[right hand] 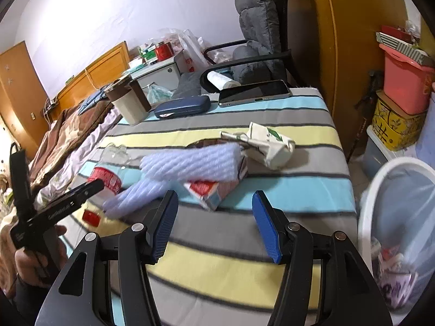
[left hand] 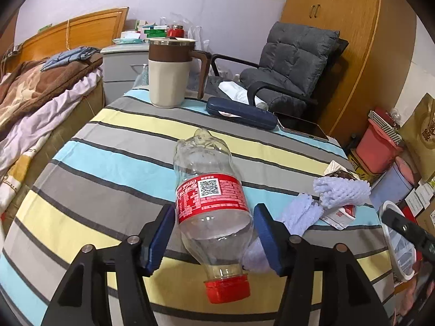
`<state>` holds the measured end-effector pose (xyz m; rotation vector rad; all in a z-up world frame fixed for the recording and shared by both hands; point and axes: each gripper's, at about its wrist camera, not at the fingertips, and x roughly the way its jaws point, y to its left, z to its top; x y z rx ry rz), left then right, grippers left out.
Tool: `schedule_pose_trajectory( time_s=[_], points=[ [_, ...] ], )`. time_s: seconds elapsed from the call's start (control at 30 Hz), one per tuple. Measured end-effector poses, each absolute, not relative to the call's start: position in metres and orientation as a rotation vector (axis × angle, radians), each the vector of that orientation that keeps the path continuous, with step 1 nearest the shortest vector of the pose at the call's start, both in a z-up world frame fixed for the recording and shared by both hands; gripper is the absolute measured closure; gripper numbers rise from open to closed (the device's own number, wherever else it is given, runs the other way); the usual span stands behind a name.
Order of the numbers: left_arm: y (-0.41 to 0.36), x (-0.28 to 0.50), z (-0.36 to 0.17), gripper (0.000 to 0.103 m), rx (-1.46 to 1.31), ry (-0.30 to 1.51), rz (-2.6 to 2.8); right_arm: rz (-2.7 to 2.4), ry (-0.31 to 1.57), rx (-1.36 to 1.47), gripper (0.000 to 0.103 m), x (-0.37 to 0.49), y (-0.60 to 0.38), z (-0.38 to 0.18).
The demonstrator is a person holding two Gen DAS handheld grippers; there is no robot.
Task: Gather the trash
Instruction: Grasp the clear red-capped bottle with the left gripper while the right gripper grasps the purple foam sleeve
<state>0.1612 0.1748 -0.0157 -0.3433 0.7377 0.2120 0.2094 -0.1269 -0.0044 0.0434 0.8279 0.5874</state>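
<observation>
Angling down over the striped bench [left hand: 114, 146], the left claw [left hand: 214, 236] stands open astride an empty plastic bottle [left hand: 209, 190], pads clear of it. Its red label carries a QR code; other print is illegible. The right claw [right hand: 214, 225] gapes empty near a crushed carton [right hand: 209, 193], beside a white bin [right hand: 364, 217].

foam net [right hand: 190, 163] blurred, bin [right hand: 365, 203] cut off

An empty clear plastic bottle [left hand: 210, 212] (red label, red cap) is seen lying on its side on the striped table [left hand: 114, 163], beside lavender foam netting [left hand: 341, 191], a crushed red-and-white carton [right hand: 206, 190] and a crumpled white carton [right hand: 269, 142]
</observation>
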Motion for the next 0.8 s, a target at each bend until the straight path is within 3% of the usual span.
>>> schedule_pose_trajectory(
  time_s=[0.37,0.4,0.43,0.53,0.8],
  points=[
    [0.175,0.170,-0.022,0.041,-0.356,0.743,0.156,0.612,0.851,0.066,0.045,0.237,-0.123,-0.013],
    [0.175,0.170,-0.022,0.040,-0.357,0.743,0.152,0.618,0.849,0.074,0.057,0.237,-0.123,-0.013],
    [0.174,0.169,-0.023,0.040,-0.361,0.743,0.147,0.623,0.847,0.075,0.075,0.237,-0.123,-0.013],
    [0.174,0.169,-0.023,0.040,-0.365,0.742,0.141,0.637,0.863,0.074,0.093,0.235,-0.122,-0.015],
    [0.171,0.159,-0.022,0.041,-0.375,0.743,0.143,0.658,0.861,0.081,0.097,0.229,-0.125,-0.009]
  ],
)
